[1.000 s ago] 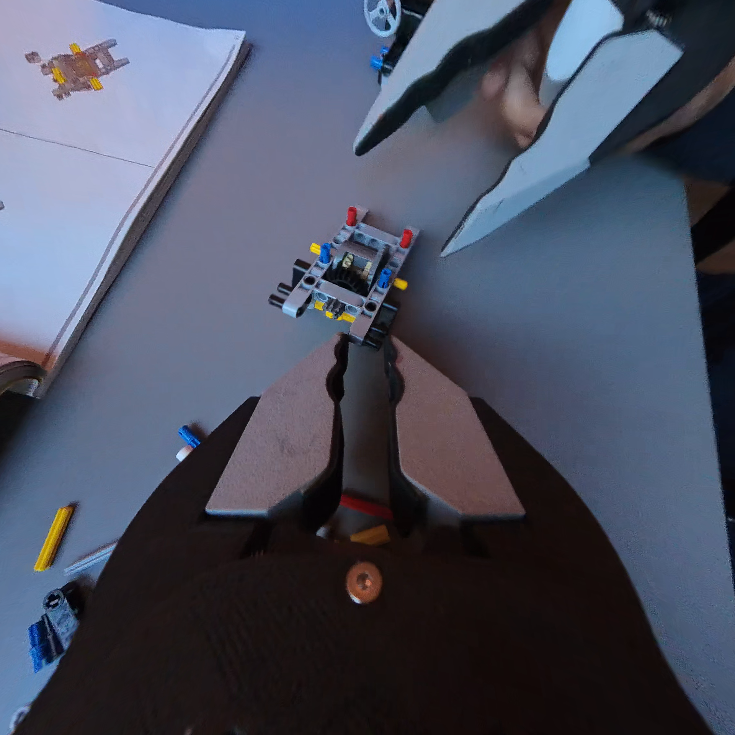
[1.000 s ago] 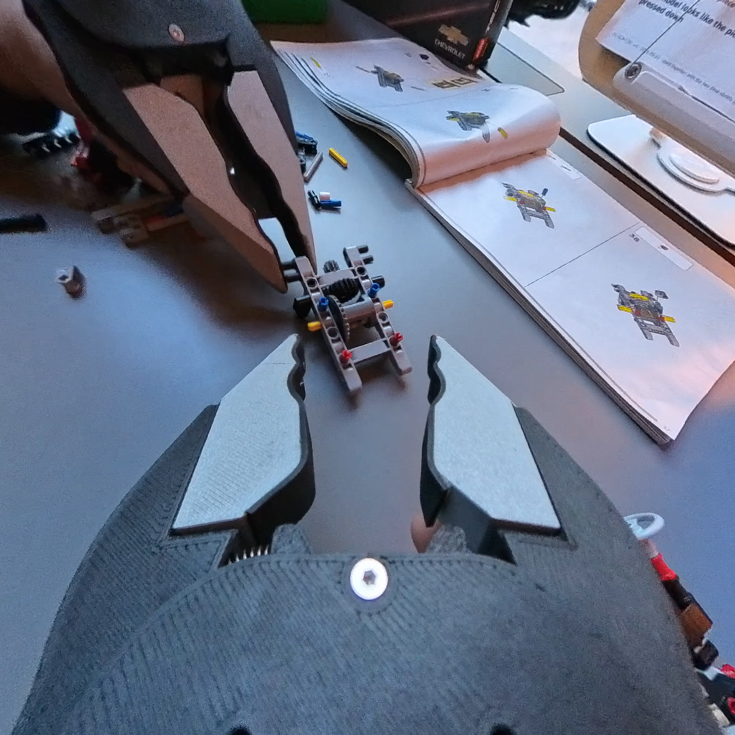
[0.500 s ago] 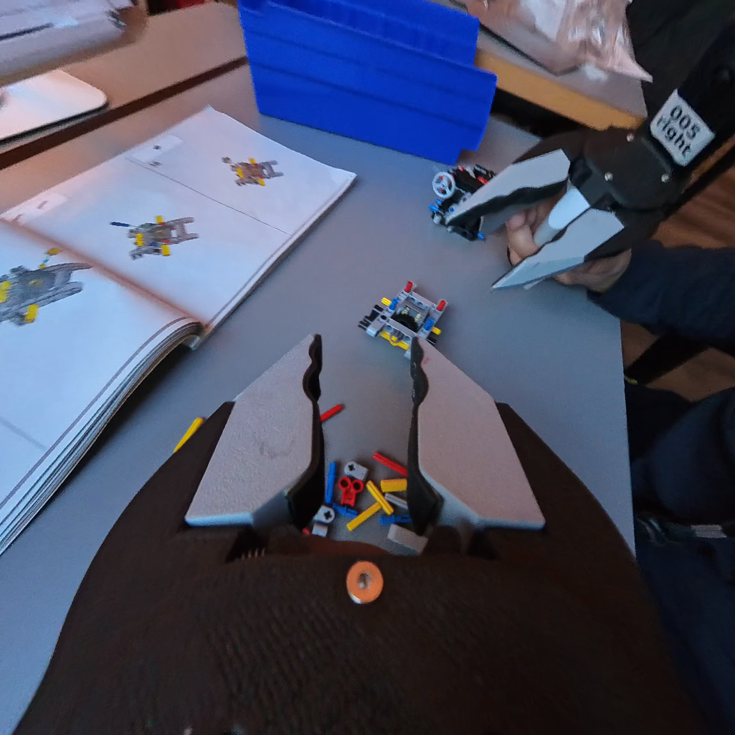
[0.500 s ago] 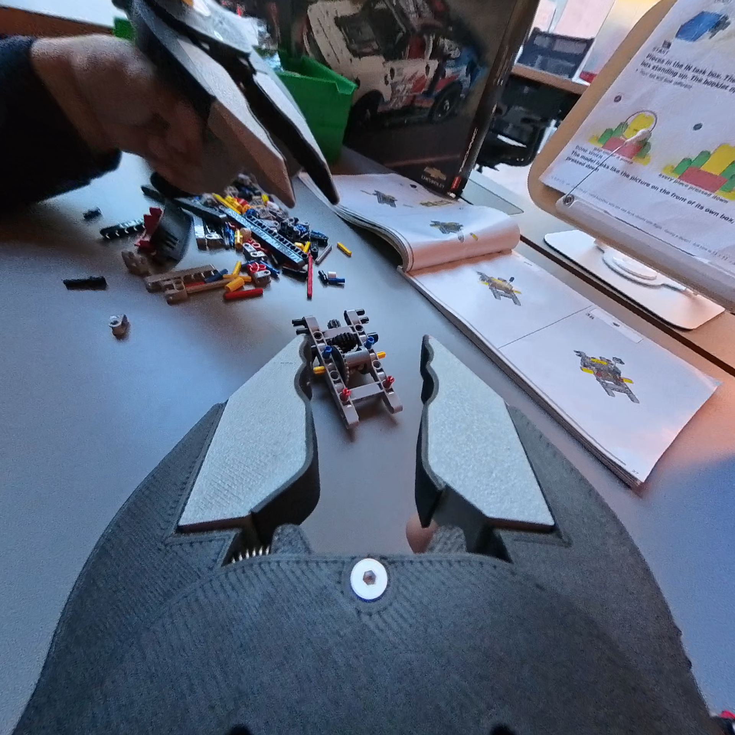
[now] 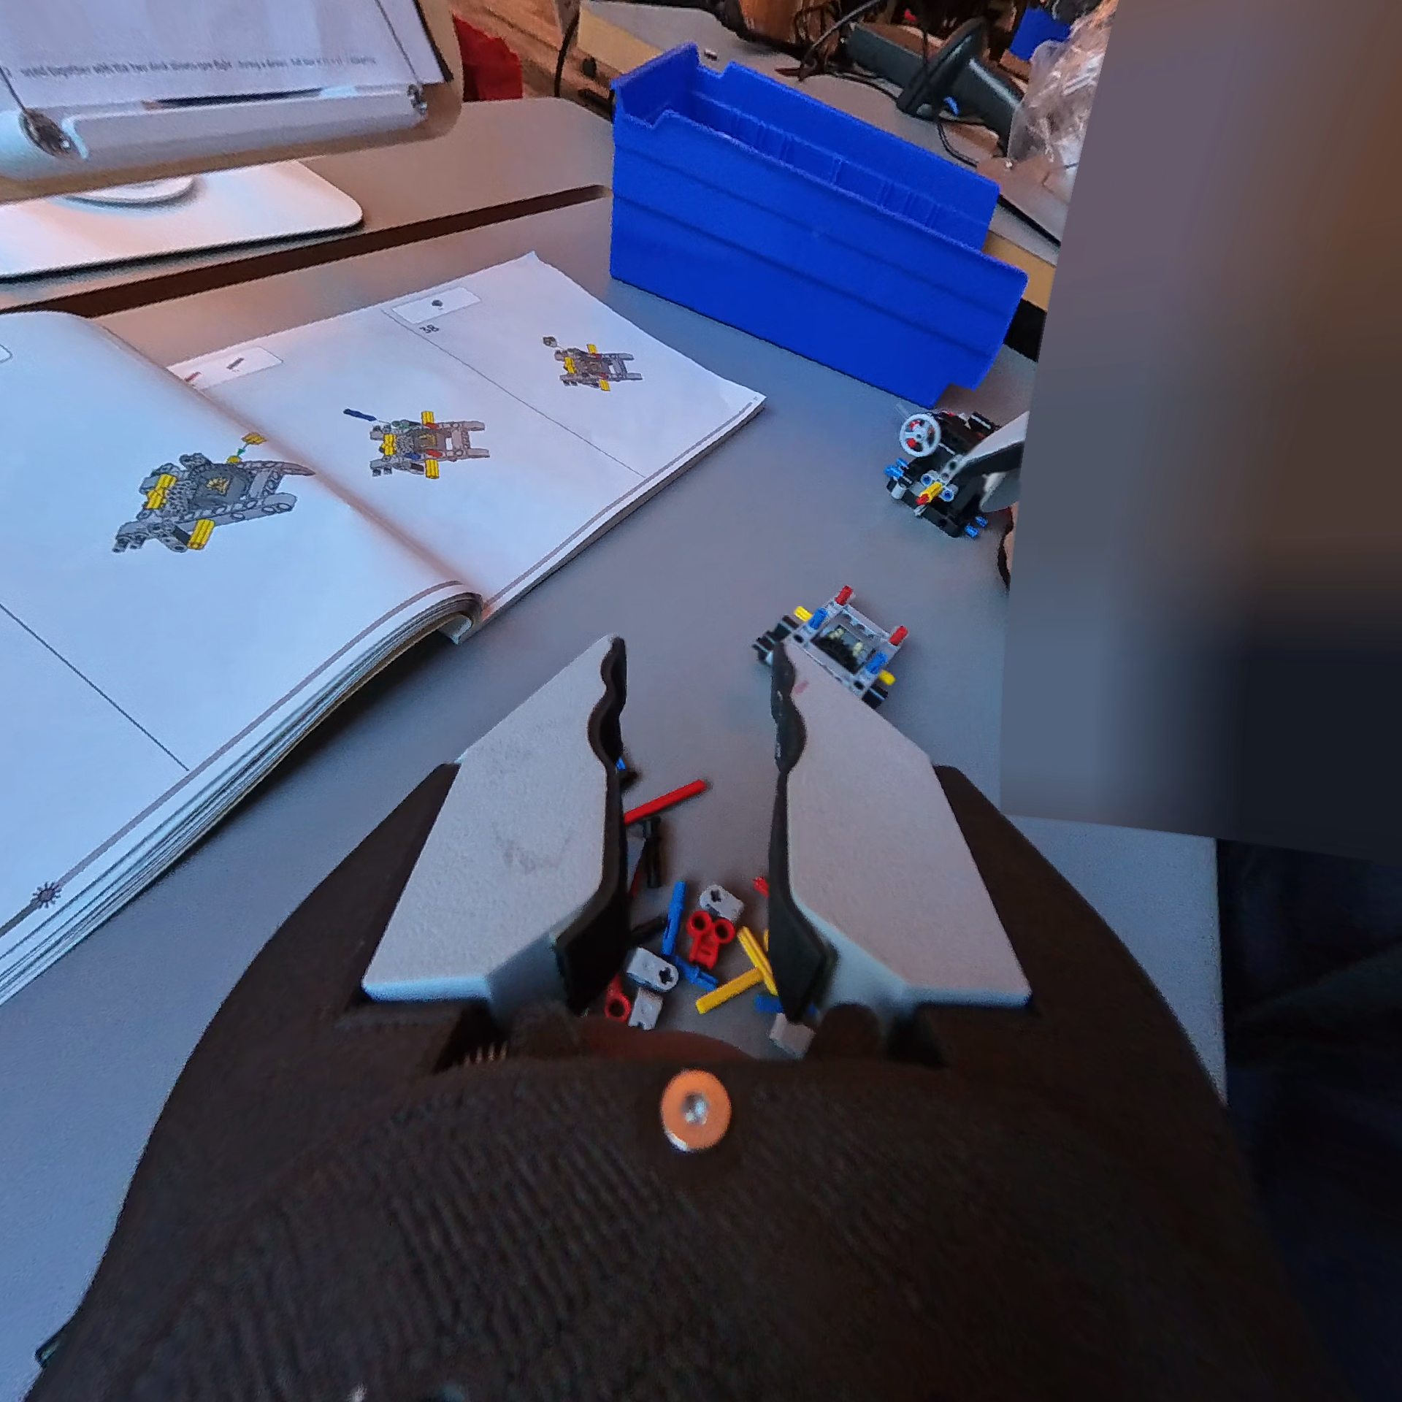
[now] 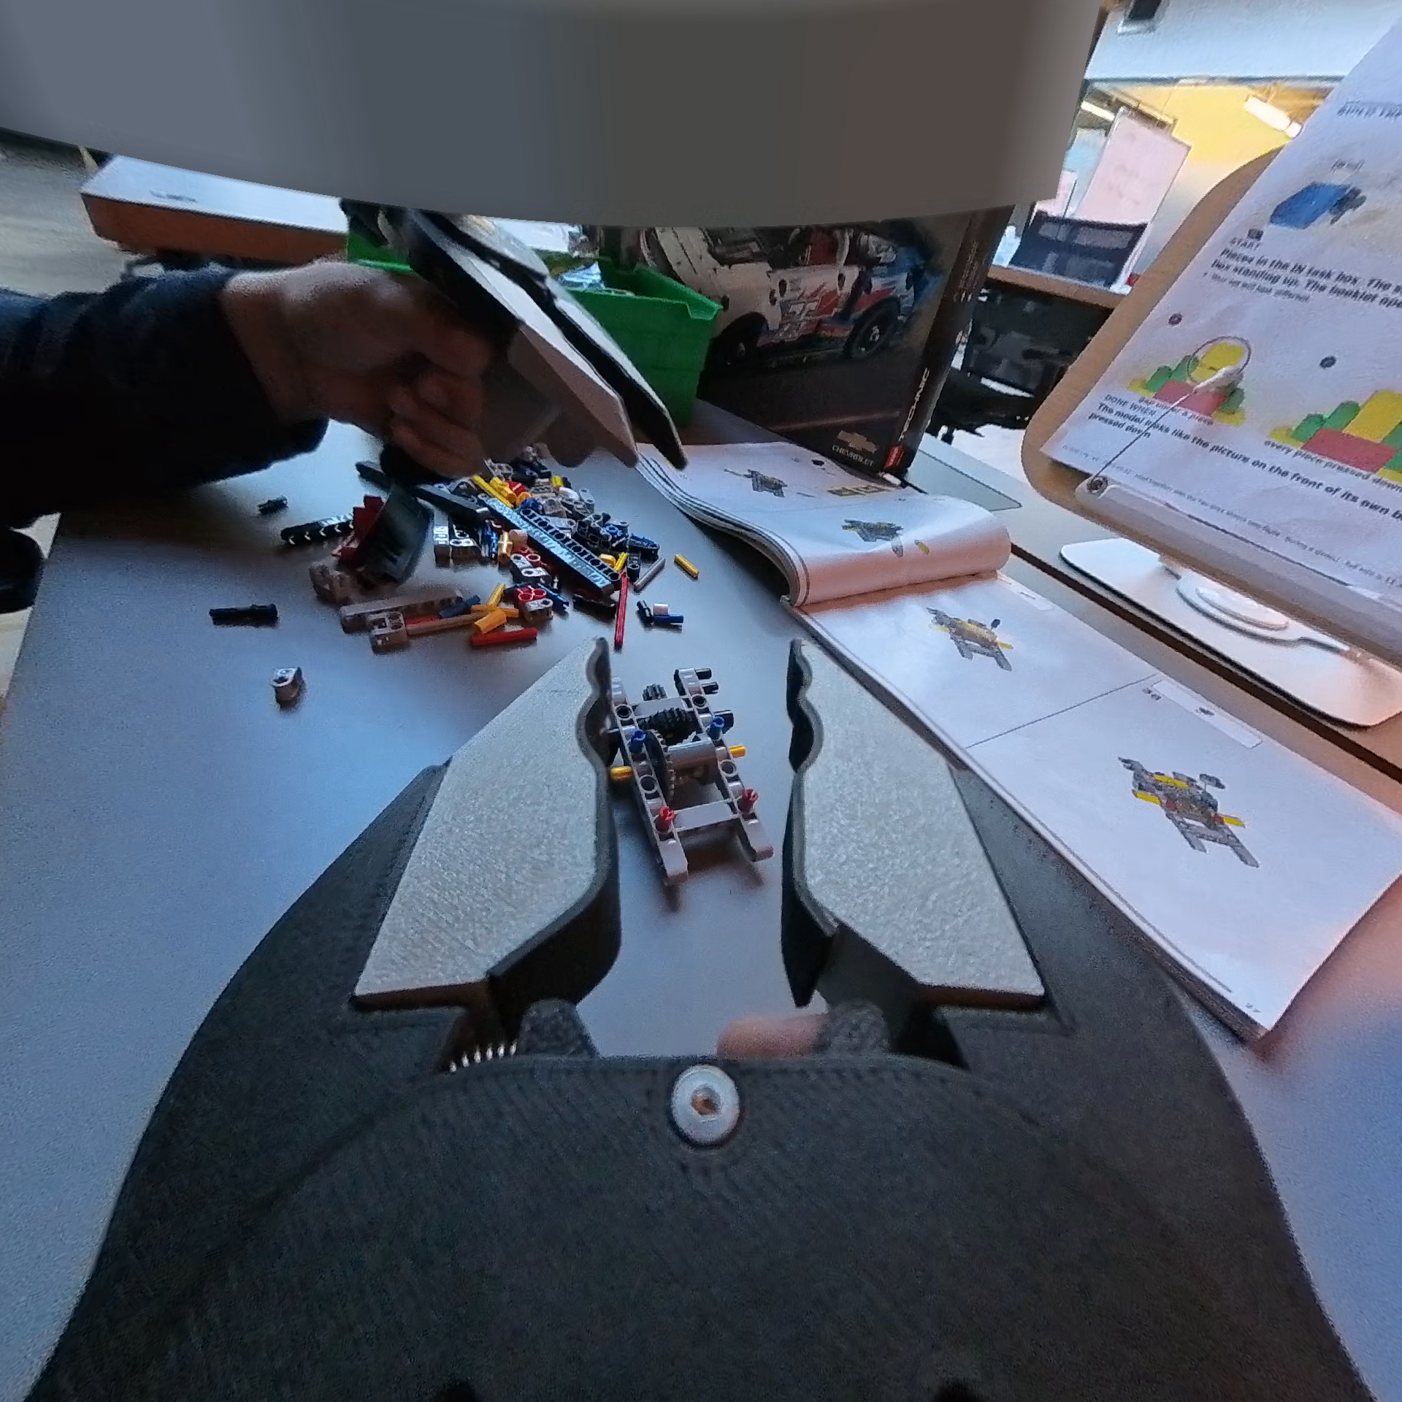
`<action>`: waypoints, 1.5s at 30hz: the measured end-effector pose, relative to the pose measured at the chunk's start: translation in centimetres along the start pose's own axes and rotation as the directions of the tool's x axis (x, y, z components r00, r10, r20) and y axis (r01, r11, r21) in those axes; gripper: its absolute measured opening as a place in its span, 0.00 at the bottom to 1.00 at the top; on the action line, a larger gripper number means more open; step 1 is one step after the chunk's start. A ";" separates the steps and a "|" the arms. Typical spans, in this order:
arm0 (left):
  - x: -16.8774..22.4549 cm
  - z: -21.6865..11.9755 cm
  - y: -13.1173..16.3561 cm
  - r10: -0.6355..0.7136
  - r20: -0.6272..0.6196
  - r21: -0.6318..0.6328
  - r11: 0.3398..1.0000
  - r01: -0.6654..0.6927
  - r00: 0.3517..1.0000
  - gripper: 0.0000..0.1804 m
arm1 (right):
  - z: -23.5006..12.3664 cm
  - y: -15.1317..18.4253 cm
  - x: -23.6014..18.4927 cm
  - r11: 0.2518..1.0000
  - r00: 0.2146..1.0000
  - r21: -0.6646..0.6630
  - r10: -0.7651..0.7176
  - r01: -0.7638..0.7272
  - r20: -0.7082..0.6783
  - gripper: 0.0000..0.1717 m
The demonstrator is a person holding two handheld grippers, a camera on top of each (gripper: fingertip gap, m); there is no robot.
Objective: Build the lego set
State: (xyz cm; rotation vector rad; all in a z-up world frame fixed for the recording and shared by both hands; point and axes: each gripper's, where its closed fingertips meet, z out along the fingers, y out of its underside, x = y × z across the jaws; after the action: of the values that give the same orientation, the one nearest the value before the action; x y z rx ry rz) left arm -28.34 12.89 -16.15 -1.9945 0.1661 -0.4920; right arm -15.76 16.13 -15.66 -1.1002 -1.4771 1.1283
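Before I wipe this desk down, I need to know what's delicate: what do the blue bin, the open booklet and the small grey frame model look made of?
The blue open-topped bin looks like moulded plastic, with a smooth sheen and ribbed walls. The open white instruction booklet is paper: thin stacked page edges, a curling fold. The small grey frame model seems to be hard plastic, with holed beams, coloured pins and a black gear.

You have two tools (image 5: 698,667) (image 6: 694,667), two built frames (image 5: 850,645) (image 5: 937,474), one open booklet (image 5: 303,470), one blue bin (image 5: 804,227), one green bin (image 6: 645,319), one pile of loose parts (image 6: 493,546).
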 end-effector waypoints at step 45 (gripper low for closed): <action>-0.7 0.2 0.1 -0.028 0.058 -0.011 1.000 0.029 0.998 0.18 | -0.5 0.1 1.8 1.000 0.998 0.009 0.008 -0.007 -0.059 0.20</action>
State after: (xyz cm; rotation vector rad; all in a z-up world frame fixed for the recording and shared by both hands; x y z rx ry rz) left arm -28.84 13.22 -16.52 -2.0224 0.1047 -0.4516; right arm -15.52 17.97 -15.40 -1.1249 -1.4221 1.0967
